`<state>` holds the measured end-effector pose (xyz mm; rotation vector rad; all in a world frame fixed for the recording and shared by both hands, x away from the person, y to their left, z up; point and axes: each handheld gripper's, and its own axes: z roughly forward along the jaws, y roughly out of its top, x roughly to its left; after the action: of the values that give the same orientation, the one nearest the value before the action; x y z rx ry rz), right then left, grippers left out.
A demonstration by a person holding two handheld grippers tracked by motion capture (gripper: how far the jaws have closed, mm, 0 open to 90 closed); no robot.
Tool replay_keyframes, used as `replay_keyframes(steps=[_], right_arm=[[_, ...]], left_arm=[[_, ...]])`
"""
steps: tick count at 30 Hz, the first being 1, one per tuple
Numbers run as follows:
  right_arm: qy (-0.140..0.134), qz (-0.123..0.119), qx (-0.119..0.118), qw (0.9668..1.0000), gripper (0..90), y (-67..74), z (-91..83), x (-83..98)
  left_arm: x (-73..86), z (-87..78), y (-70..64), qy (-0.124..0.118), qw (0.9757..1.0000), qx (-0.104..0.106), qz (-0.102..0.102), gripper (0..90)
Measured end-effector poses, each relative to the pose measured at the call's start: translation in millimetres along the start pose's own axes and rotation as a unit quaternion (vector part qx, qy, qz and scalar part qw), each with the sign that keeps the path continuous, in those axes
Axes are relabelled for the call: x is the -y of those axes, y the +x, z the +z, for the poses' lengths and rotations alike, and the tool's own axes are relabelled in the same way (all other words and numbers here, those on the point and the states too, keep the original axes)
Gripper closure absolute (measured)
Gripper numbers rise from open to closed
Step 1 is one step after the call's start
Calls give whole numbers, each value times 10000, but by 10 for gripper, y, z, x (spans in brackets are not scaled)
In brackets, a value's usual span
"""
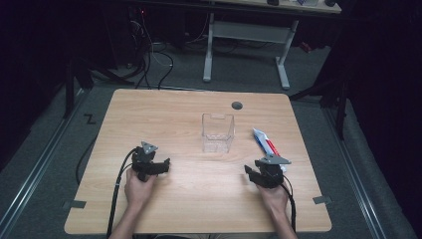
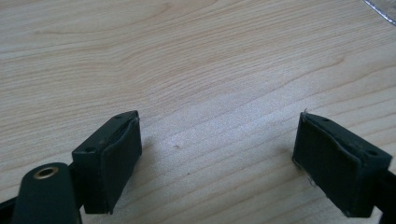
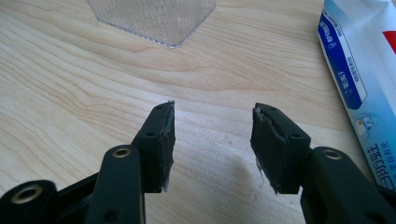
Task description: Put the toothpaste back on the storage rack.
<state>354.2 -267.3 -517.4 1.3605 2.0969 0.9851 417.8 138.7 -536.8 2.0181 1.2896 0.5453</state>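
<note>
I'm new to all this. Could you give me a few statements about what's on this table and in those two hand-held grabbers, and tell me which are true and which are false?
1. The clear plastic container stands empty near the middle of the table. True.
2. The right gripper is clamped on the toothpaste tube. False: its jaws stand apart with only bare wood between them; the tube lies beside it.
3. The left gripper has its jaws open over bare tabletop. True.
4. The toothpaste tube lies inside the container. False: it lies on the table to the container's right.
5. Each gripper is held in a hand. True.
</note>
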Motion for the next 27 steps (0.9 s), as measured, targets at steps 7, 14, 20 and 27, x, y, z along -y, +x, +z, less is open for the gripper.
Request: replay_keyframes(steps=[7,14,20,27], right_arm=[[-20,16,-2,10000,504,18,-46,-1],[-71,89,19,9999,497,-11,-113,35],[-134,178,67,9997,497,-47,-188,74],[-156,215,83,9996,478,-84,-230,125]], left_arm=[[0,0,0,0,10000,0,1,156],[0,0,0,0,10000,-1,1,156],[0,0,0,1,10000,-1,1,156],[-1,1,-1,1,10000,-3,-1,156]])
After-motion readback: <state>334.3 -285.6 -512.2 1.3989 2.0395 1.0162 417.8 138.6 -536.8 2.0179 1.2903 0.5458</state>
